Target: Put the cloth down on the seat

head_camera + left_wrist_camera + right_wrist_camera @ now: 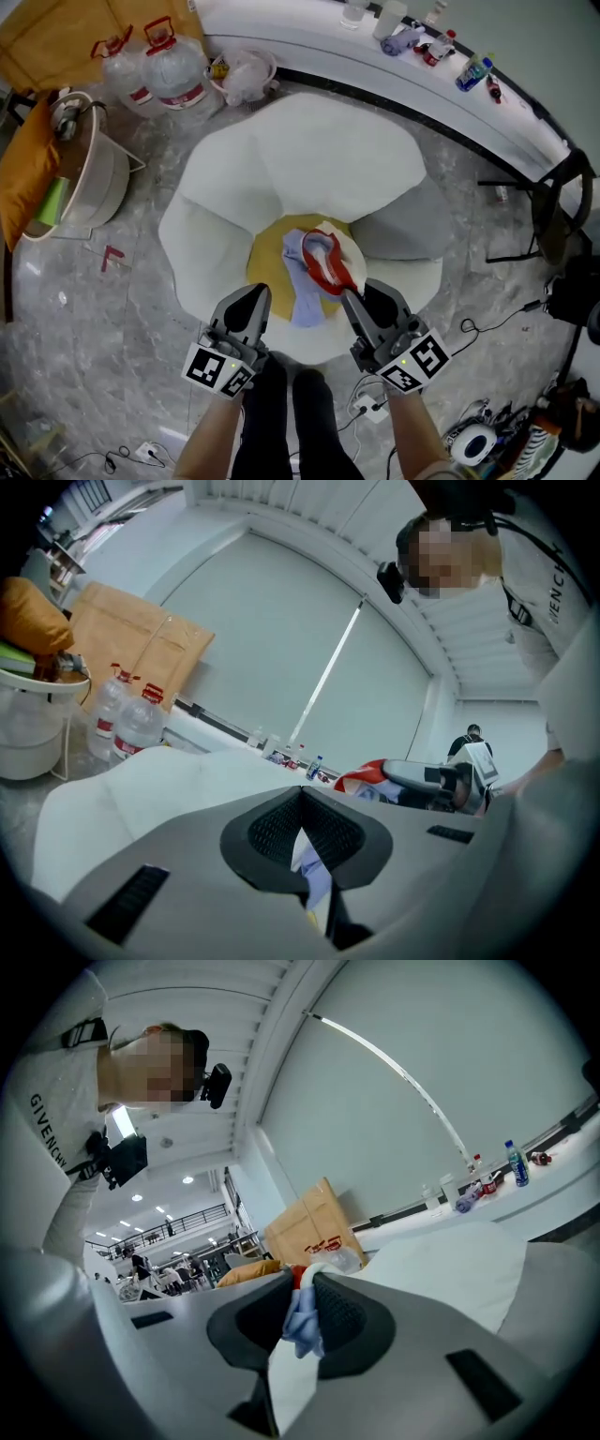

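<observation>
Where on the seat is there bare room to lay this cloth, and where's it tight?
Bare yellow seat shows left of the cloth, up to the white cushions. Right side is crowded: the right claw grips the cloth there. The left claw sits at the front-left edge.

Cloth [305,289]: pale blue and white with a red band, crumpled; I see it bunched over the seat [266,264], a round yellow cushion, toward that cushion's right edge; red part uppermost, its near end pinched between my right gripper's [348,297] jaws.
</observation>
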`<act>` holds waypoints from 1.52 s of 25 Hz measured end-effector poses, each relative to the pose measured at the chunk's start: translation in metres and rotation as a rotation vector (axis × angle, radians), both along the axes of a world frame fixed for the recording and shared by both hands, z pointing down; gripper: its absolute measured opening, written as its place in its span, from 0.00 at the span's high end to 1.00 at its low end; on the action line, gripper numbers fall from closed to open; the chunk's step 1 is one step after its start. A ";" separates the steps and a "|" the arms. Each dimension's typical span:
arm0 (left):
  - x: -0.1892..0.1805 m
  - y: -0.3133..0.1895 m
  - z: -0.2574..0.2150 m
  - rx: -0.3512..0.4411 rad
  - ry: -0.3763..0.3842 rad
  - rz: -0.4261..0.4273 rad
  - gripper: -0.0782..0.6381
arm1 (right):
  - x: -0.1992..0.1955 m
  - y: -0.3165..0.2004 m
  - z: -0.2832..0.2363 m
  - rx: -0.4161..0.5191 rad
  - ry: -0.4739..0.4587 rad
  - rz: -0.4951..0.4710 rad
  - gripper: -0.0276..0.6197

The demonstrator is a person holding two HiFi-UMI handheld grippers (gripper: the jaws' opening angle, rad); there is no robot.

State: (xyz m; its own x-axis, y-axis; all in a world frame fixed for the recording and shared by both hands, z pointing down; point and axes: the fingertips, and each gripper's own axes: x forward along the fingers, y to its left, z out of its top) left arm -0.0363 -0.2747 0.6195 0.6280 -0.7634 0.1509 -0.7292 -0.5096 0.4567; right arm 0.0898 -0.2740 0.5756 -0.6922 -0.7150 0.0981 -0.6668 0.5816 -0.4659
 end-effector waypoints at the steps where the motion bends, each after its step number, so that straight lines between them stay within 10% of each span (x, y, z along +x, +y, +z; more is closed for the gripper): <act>1: 0.000 -0.001 0.004 -0.001 0.002 -0.008 0.87 | 0.001 0.001 0.006 -0.004 0.001 0.004 0.85; 38: -0.014 -0.020 0.169 0.049 0.077 -0.171 0.87 | -0.024 0.002 0.229 -0.040 -0.059 -0.033 0.85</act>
State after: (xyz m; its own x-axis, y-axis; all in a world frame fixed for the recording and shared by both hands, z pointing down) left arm -0.0505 -0.2952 0.7882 0.4966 -0.8654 0.0677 -0.7713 -0.4041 0.4918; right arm 0.0660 -0.2719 0.8042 -0.7208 -0.6879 0.0850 -0.6184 0.5828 -0.5271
